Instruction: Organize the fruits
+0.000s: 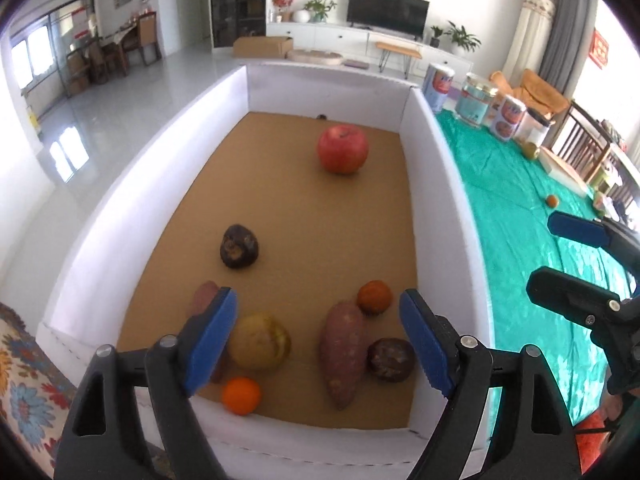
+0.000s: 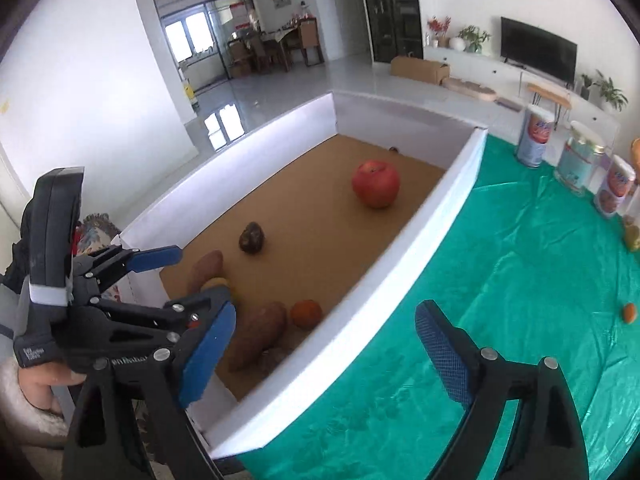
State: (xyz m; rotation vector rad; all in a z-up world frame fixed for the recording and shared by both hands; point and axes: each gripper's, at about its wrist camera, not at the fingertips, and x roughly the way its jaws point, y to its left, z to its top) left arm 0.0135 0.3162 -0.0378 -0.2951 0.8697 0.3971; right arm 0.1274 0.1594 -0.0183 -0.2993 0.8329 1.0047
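Note:
A white-walled box (image 1: 436, 152) with a brown floor holds a red apple (image 1: 343, 149) at the far end and a dark fruit (image 1: 239, 246) in the middle. At the near end lie a sweet potato (image 1: 342, 356), a yellow-green fruit (image 1: 260, 340), an orange (image 1: 241, 395), a tangerine (image 1: 374, 297) and another dark fruit (image 1: 390, 360). My left gripper (image 1: 316, 300) hangs open above that near cluster, holding nothing. My right gripper (image 2: 326, 314) is open and empty over the box's right wall (image 2: 440, 216) and the green cloth (image 2: 520, 280). A small orange fruit (image 2: 629, 313) lies on the cloth.
Several tins (image 1: 440, 84) stand along the cloth's far edge, with more clutter at the far right. A second sweet potato (image 1: 204, 298) lies half hidden behind my left finger. A patterned cushion (image 1: 24, 392) sits left of the box. A hand (image 2: 44, 384) holds the left gripper.

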